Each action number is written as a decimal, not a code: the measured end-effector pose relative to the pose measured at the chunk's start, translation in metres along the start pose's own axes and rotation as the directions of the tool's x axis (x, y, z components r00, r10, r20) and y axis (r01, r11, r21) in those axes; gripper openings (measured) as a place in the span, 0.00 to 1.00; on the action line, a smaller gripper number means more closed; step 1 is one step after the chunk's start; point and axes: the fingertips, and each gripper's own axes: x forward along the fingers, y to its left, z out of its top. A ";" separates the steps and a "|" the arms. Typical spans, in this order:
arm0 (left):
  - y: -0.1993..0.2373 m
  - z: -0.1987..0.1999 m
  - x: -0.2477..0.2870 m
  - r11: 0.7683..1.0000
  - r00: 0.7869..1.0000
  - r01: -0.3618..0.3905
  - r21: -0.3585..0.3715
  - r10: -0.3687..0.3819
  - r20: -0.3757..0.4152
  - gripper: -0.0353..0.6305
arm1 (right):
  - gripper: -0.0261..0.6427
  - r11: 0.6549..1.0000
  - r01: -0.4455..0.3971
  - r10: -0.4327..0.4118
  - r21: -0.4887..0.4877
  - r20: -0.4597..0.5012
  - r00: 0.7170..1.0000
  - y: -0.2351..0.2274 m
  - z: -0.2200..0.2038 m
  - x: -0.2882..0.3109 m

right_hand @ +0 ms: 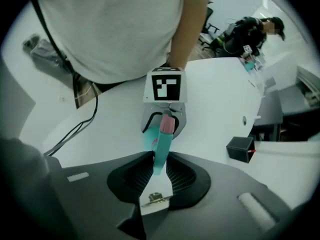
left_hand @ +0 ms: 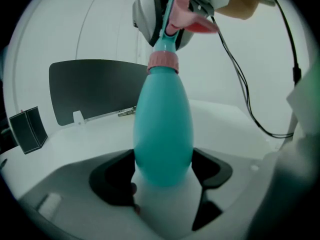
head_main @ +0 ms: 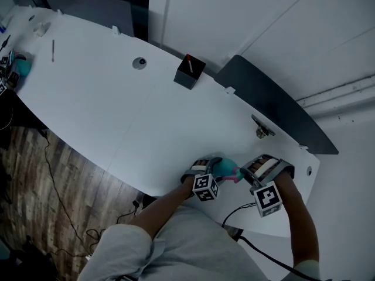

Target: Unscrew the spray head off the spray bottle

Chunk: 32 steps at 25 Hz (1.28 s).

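Teal plastic spray bottle (left_hand: 162, 129), likely light and slippery; left claw (left_hand: 162, 174) clamps its belly, lower centre; right claw (right_hand: 159, 168) pinches spray head (right_hand: 162, 141) above pink collar (left_hand: 163, 62).

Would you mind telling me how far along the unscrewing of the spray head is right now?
Done: the left gripper clamps the teal bottle by its body, and the right gripper is shut on the spray head. In hand: both ends are held, ready for twisting. Left: the pink collar sits on the neck, so the head is not yet off.
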 end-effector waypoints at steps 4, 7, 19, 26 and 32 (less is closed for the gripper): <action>0.000 -0.001 0.000 1.000 1.000 -0.001 -0.005 0.001 -0.001 0.58 | 0.17 0.988 -0.039 0.030 0.148 0.064 0.998 0.004 0.005 -0.002; -0.001 -0.001 0.001 1.000 1.000 -0.001 -0.005 0.001 -0.002 0.58 | 0.41 0.843 -0.123 -0.035 0.524 0.281 0.959 -0.001 0.014 -0.014; 0.000 -0.002 0.000 1.000 1.000 -0.007 -0.005 0.007 -0.001 0.58 | 0.66 -0.735 -0.585 -0.544 0.342 0.216 0.811 -0.007 -0.033 -0.009; 0.000 -0.001 0.002 1.000 1.000 -0.007 -0.003 0.007 0.000 0.58 | 0.53 -0.769 -0.515 -0.464 0.378 0.223 0.857 -0.011 -0.020 0.011; 0.000 -0.002 0.001 1.000 1.000 -0.012 -0.003 0.012 0.001 0.58 | 0.41 -0.656 -0.503 -0.379 0.563 0.330 0.865 -0.014 -0.012 0.010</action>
